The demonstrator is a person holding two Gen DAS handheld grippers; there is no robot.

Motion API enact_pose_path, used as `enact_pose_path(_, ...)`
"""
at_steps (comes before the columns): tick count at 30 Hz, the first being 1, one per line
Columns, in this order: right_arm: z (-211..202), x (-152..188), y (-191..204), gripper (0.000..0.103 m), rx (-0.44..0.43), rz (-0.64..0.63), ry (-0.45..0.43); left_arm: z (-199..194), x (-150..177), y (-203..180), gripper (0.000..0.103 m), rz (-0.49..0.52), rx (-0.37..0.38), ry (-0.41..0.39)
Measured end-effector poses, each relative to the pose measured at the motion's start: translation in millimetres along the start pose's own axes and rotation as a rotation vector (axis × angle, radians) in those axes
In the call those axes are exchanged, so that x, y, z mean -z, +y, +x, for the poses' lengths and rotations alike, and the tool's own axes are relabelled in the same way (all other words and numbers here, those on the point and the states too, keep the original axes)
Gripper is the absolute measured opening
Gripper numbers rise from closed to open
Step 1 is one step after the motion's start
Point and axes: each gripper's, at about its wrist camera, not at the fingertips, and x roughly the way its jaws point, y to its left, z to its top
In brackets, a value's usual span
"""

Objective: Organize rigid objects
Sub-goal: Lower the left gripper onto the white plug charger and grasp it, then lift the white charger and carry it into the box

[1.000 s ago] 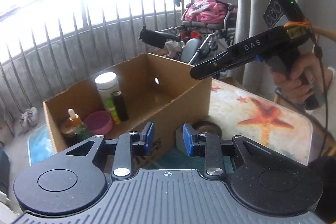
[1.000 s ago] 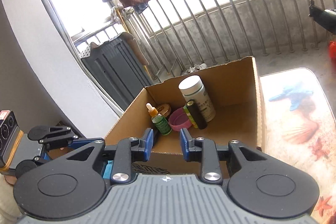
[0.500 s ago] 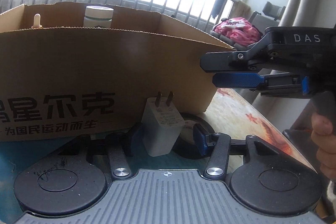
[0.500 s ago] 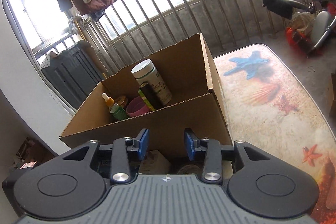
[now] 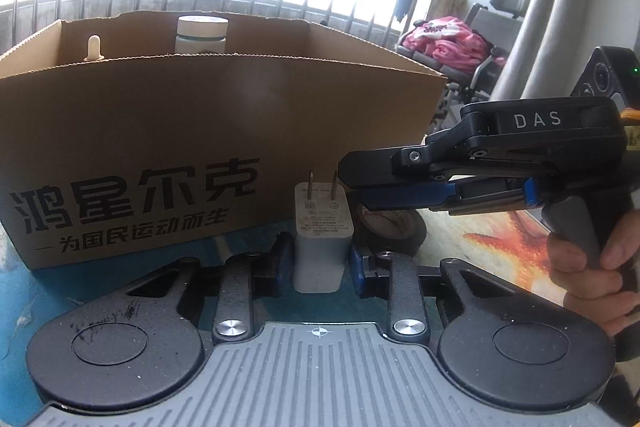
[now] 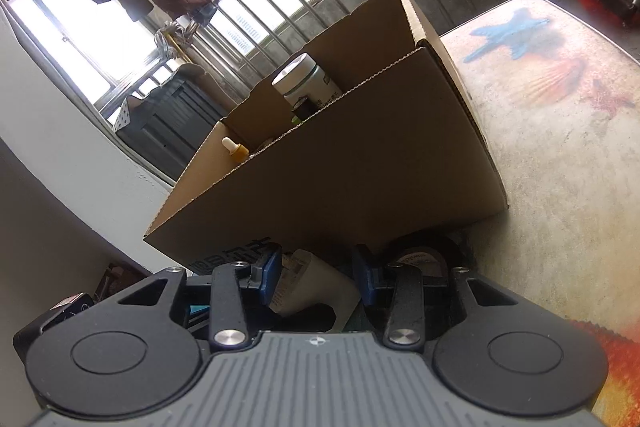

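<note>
Left wrist: left tongs straddle white charger on counter, fingers apart, contact unclear. Cardboard box behind holds white-capped bottle, dropper bottle.

Right wrist: right tongs apart above charger; box beyond.

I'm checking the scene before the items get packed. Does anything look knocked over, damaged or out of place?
Nothing looks spilled or broken. The white charger stands prongs-up between the left gripper's fingers, and a black tape roll lies beside it, both outside the cardboard box that holds the bottles.
</note>
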Motion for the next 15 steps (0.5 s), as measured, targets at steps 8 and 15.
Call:
enact_pose_path(8, -0.9, 15.3, 18.1, 0.047, 0.011, -0.07, 0.025, -26.0, 14.9, 1.7, 0.028, 0.042, -0.025, 0.014)
enact_pose_path(15, 6.1, 22.4, 36.1, 0.047, -0.026, -0.185, 0.03, -35.3, 19.7, 9.1, 0.027, 0.013, -0.016, 0.005)
